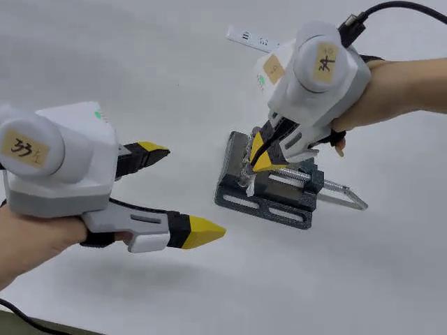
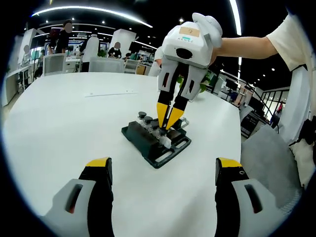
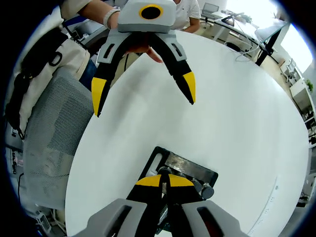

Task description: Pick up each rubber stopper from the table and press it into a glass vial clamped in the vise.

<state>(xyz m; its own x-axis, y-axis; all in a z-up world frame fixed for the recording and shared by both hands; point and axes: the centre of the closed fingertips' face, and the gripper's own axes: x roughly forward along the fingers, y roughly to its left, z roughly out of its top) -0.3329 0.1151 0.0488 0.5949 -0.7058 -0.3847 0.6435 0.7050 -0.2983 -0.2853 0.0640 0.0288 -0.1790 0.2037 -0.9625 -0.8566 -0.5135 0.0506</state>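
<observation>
- My right gripper [image 1: 260, 155] is in the upper right of the head view. It points down at the vise [image 1: 269, 192], which sits in the middle right.
- Its two yellow tips are pinched close together, almost touching. I cannot tell if a stopper is between them, because that spot is too small to see.
- In the left gripper view those tips come down right onto the row of vials [image 2: 148, 123] in the middle of the picture. So I think I am at the pushing-in step.
- My left gripper [image 1: 178, 192] is in the lower left of the head view. Its jaws are wide apart and hold nothing, and it is well apart from the vise.
- The vials are little and made of clear glass. They stand up straight in a row, squeezed in the black vise.
- The ones at the upper left end of the row have dark stoppers [image 2: 142, 114] on top.
- The vise lies flat on the white table [image 1: 105, 56]. A silver screw [image 1: 335, 187] sticks out of it toward the lower right.
- Next, I think I must push straight down and softly, so the glass does not crack or tip.
- After that I would let the tips open and lift away.
</observation>
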